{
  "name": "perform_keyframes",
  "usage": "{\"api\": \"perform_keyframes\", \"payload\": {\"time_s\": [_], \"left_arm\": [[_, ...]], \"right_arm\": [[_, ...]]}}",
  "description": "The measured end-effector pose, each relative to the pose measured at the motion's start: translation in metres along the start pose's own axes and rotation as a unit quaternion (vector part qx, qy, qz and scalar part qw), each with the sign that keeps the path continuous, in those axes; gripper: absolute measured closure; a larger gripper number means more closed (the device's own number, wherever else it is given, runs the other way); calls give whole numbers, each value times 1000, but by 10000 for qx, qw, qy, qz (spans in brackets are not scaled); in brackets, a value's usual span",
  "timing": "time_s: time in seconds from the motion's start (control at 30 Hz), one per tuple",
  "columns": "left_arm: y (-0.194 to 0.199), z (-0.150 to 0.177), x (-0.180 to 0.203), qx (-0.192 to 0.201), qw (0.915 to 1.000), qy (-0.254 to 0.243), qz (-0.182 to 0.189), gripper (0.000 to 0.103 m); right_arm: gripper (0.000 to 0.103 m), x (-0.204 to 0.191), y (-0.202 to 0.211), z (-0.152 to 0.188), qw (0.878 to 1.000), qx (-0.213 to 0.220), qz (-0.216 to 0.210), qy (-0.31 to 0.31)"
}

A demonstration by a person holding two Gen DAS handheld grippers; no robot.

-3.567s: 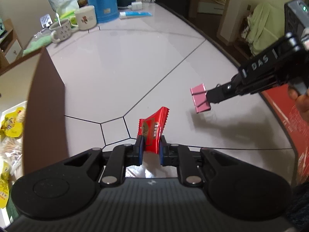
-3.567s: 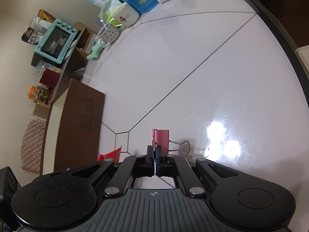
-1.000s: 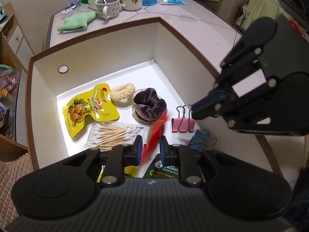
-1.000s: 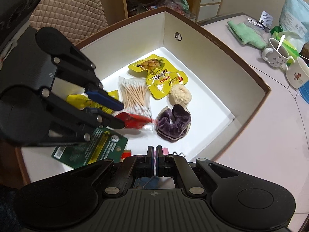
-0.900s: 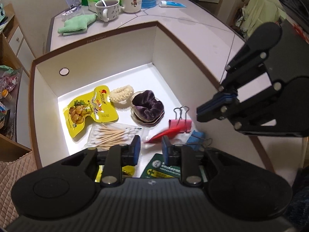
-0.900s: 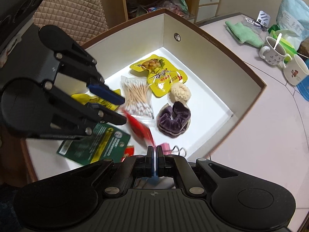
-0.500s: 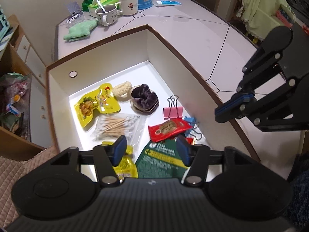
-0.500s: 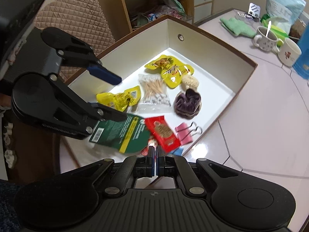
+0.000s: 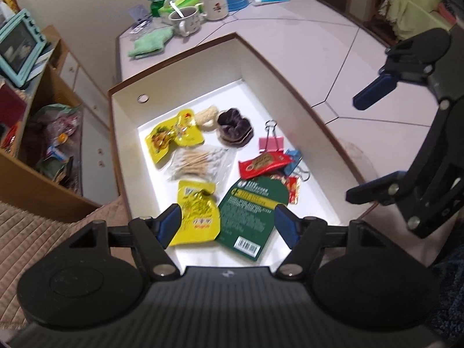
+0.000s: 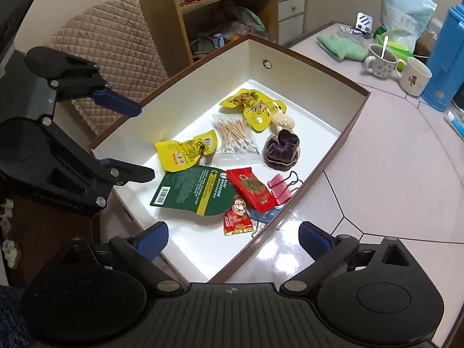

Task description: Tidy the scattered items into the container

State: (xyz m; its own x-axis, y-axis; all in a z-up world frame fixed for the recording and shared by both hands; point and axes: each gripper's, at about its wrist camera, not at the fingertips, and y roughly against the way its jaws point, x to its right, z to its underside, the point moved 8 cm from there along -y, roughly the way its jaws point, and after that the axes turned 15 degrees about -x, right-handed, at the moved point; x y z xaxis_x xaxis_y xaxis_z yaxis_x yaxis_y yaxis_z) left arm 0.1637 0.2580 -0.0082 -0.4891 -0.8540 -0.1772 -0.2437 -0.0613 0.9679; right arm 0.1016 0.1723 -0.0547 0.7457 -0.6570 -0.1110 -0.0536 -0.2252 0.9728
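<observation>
A brown-rimmed white box (image 9: 188, 78) (image 10: 220, 66) holds the tidied items. A red candy packet (image 9: 264, 163) (image 10: 250, 188) lies flat in it beside a pink binder clip (image 9: 271, 143) (image 10: 279, 190) and a blue binder clip (image 9: 293, 156). My left gripper (image 9: 228, 223) (image 10: 139, 142) hovers above the box's near end, its jaws opening with nothing between them. My right gripper (image 10: 233, 237) (image 9: 359, 148) hangs over the box's table-side rim, its jaws also opening and empty.
Also in the box are a green packet (image 10: 194, 192), yellow packets, cotton swabs (image 10: 236, 137) and a purple scrunchie (image 10: 281, 148). Two mugs (image 10: 380, 61), a green cloth (image 9: 148, 43) and a blue jug (image 10: 443, 58) stand at the table's far end. A quilted chair (image 10: 110, 55) sits beside the box.
The red packet dropped from my left gripper into the box, and the pink clip now lies there too. Both grippers opened wide and rose away from the box.
</observation>
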Motion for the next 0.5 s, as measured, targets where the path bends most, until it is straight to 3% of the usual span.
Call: {"api": "perform_keyframes", "payload": {"time_s": [0.5], "left_arm": [[10,28,3,-14,9977,553,-389,27]], "right_arm": [[4,-15,3,20,9995,44,-89,-316]]}}
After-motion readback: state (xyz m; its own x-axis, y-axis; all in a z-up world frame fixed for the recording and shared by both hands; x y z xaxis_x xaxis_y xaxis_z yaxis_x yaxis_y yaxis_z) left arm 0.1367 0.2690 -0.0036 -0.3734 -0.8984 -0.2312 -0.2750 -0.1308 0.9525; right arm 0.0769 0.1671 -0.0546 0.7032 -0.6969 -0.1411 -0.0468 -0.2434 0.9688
